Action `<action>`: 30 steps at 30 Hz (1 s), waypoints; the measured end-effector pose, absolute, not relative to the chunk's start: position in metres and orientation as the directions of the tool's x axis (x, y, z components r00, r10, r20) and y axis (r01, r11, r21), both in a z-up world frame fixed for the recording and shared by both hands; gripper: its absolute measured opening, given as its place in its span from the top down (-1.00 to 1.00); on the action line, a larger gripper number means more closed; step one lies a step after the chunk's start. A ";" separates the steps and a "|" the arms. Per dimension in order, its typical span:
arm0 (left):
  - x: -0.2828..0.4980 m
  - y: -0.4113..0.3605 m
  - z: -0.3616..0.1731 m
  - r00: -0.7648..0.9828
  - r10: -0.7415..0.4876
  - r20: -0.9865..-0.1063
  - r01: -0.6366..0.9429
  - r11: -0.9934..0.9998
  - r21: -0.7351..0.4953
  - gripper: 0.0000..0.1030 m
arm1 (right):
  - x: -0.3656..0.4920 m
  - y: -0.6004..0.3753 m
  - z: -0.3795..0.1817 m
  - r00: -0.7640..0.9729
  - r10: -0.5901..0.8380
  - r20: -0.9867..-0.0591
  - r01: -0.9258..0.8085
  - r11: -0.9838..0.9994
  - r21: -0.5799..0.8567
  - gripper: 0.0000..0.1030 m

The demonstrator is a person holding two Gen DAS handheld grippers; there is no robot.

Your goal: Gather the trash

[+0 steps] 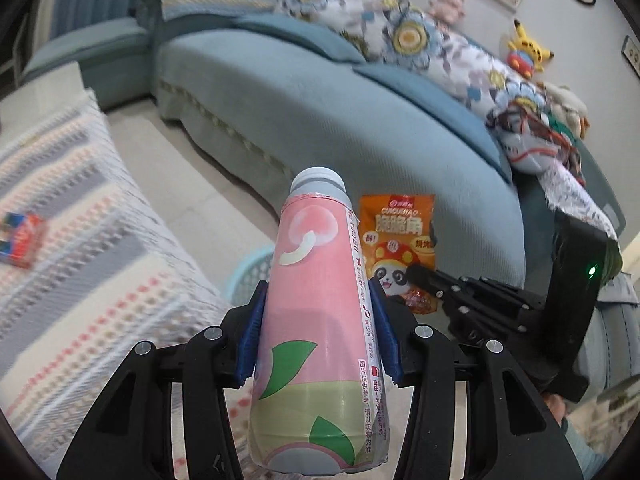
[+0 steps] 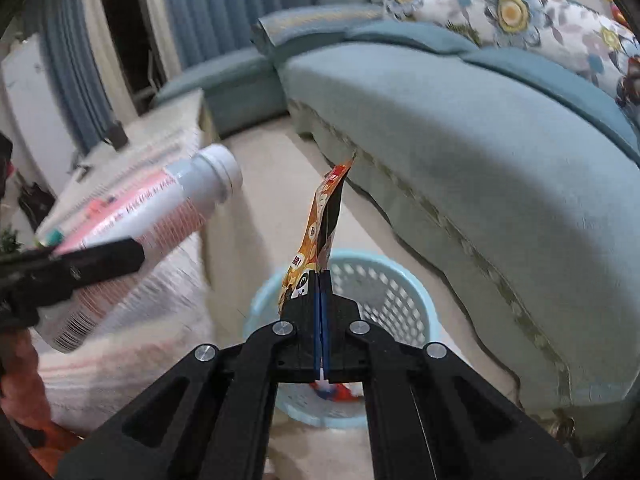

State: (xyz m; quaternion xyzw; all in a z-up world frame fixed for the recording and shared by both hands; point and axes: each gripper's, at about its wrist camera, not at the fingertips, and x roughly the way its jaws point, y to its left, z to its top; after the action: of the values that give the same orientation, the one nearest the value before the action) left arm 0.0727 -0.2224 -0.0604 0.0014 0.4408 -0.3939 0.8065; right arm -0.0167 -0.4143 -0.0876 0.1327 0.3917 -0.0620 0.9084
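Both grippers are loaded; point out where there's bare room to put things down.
Free: the pale floor between the striped table and sofa, and the sofa seat. Crowded: the blue basket, with trash at its bottom.

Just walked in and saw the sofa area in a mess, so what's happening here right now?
A person is clearing trash with two tools. The left hand-held gripper is shut on a pink peach drink bottle, white cap still on. The right hand-held gripper pinches an orange panda snack bag directly over a light blue mesh waste basket on the floor beside the blue sofa. Some wrappers already lie in the basket.
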 end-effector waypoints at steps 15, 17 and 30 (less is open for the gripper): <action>0.092 -0.252 -0.127 0.191 -0.589 -0.785 0.626 0.689 -0.365 0.05 | -0.003 -0.427 -0.178 0.551 0.019 -0.834 0.294 0.931 0.215 1.00; 0.091 -0.251 -0.125 0.196 -0.593 -0.781 0.629 0.687 -0.364 0.05 | -0.005 -0.428 -0.182 0.542 0.020 -0.840 0.301 0.929 0.217 0.99; 0.088 -0.204 -0.108 0.256 -0.610 -0.750 0.583 0.716 -0.384 -0.06 | -0.020 -0.422 -0.179 0.537 0.044 -0.842 0.339 0.903 0.263 0.10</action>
State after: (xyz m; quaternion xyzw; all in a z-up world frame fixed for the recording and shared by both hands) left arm 0.0879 -0.2044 -0.1079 -0.0141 0.4798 -0.3764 0.7924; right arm -0.0200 -0.4219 -0.1787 0.2021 0.4731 -0.0863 0.8531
